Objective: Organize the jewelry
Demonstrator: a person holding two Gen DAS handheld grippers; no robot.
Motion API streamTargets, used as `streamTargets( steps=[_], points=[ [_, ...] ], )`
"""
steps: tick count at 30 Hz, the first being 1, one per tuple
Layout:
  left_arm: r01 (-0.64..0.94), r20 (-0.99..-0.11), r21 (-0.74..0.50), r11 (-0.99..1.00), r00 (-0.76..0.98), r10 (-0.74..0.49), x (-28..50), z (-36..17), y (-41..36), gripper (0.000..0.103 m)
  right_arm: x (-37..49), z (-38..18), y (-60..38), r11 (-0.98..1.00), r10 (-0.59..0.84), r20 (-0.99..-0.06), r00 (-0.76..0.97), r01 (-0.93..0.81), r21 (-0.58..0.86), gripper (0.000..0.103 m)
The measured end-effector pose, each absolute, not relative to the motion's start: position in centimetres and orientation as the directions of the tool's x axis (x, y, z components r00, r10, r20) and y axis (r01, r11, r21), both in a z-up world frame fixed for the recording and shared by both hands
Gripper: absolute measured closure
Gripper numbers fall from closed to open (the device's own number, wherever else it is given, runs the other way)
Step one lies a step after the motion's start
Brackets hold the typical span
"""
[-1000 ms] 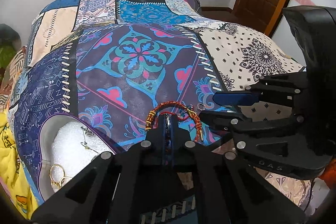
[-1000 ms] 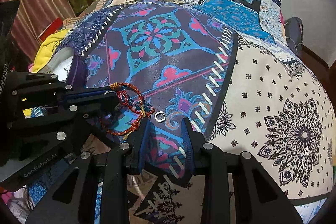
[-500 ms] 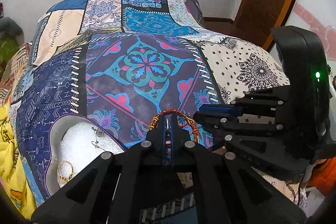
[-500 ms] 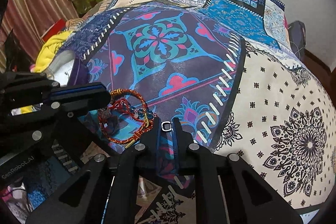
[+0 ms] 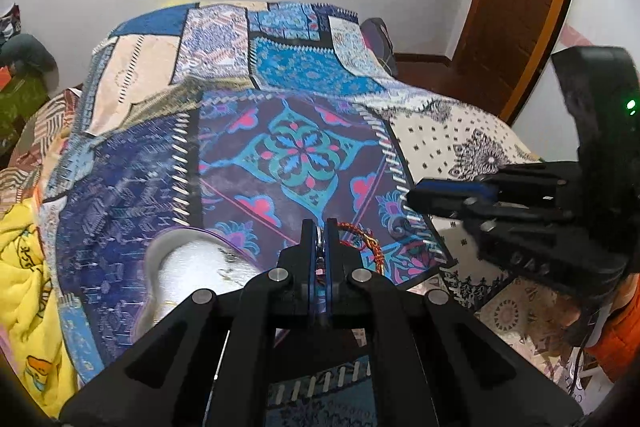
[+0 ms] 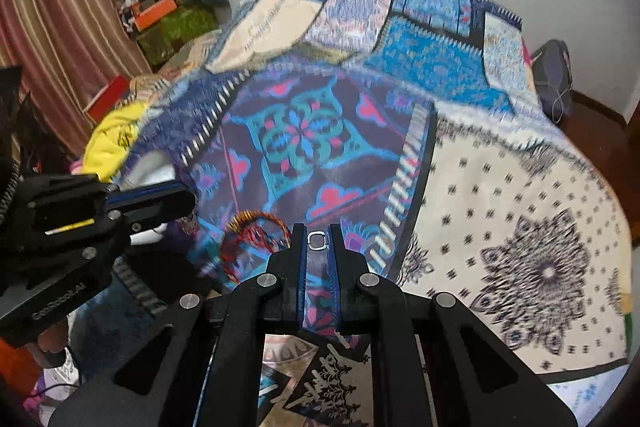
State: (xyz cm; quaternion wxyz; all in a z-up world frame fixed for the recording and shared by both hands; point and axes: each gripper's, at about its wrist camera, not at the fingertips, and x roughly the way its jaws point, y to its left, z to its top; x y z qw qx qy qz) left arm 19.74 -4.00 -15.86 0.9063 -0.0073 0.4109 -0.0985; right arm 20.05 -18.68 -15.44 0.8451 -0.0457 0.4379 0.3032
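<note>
My left gripper [image 5: 319, 227] is shut on a red and gold thread bracelet [image 5: 366, 239], held above the patterned bedspread [image 5: 296, 155]; the bracelet [image 6: 256, 231] also shows in the right wrist view, hanging from the left gripper [image 6: 176, 197]. My right gripper [image 6: 317, 233] is shut on a small silver ring [image 6: 317, 240], lifted off the bed. It shows at the right of the left wrist view [image 5: 424, 195]. A white foam jewelry tray [image 5: 200, 267] with small earrings lies at lower left.
A yellow cloth [image 5: 24, 267] lies at the bed's left edge. A wooden door [image 5: 520, 7] stands at back right. Curtains [image 6: 52, 27] and clutter [image 6: 160, 11] fill the far left. A dark bag [image 6: 554, 75] sits by the wall.
My right gripper has shut on the silver ring and lifted it. Both grippers have risen from the bed, the left carrying the bracelet.
</note>
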Motion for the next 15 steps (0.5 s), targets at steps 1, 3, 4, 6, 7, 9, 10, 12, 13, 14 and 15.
streamTargets(
  steps=[1, 3, 4, 6, 7, 9, 10, 12, 13, 14, 15],
  points=[
    [0.17, -0.739, -0.094, 0.981, 0.648, -0.184, 19.6, -15.6, -3.8, 0.101, 19.9, -14.9, -18.7, 0.812, 0.475, -0.761, 0.442, -0.553, 0.186, 0.094],
    [0.165, -0.726, -0.091, 0.982, 0.664, -0.179, 19.2, -14.7, -3.3, 0.101, 19.5, -13.3, -18.8, 0.812, 0.484, -0.737, 0.471, -0.556, 0.178, 0.094],
    [0.161, -0.719, -0.09, 0.983, 0.672, -0.176, 18.9, -14.3, -2.9, 0.101, 19.4, -12.8, -18.7, 0.811, 0.487, -0.729, 0.481, -0.558, 0.174, 0.094],
    [0.156, -0.709, -0.09, 0.984, 0.683, -0.173, 18.4, -13.7, -2.4, 0.101, 19.0, -11.4, -18.5, 0.81, 0.493, -0.708, 0.506, -0.563, 0.162, 0.094],
    [0.153, -0.704, -0.089, 0.984, 0.69, -0.171, 18.1, -13.3, -2.0, 0.101, 18.7, -10.8, -18.3, 0.809, 0.496, -0.697, 0.518, -0.567, 0.155, 0.094],
    [0.148, -0.694, -0.083, 0.985, 0.701, -0.164, 17.6, -12.7, -1.4, 0.101, 18.2, -9.9, -17.8, 0.805, 0.503, -0.68, 0.533, -0.576, 0.144, 0.094],
    [0.146, -0.691, -0.081, 0.986, 0.704, -0.161, 17.5, -12.5, -1.3, 0.101, 17.9, -9.5, -17.3, 0.8, 0.51, -0.673, 0.537, -0.583, 0.141, 0.094],
    [0.139, -0.683, -0.077, 0.987, 0.714, -0.153, 17.0, -12.0, -0.7, 0.101, 17.5, -9.1, -16.6, 0.791, 0.521, -0.663, 0.537, -0.595, 0.14, 0.094],
    [0.134, -0.679, -0.075, 0.988, 0.719, -0.149, 16.7, -11.8, -0.3, 0.101, 17.3, -8.9, -16.2, 0.786, 0.528, -0.661, 0.534, -0.602, 0.141, 0.094],
    [0.13, -0.677, -0.074, 0.989, 0.721, -0.145, 16.6, -11.7, 0.0, 0.101, 17.2, -8.8, -15.8, 0.781, 0.534, -0.658, 0.531, -0.609, 0.142, 0.094],
    [0.126, -0.676, -0.074, 0.989, 0.723, -0.142, 16.4, -11.6, 0.3, 0.101, 16.9, -8.8, -15.4, 0.775, 0.54, -0.657, 0.527, -0.616, 0.143, 0.094]
  ],
)
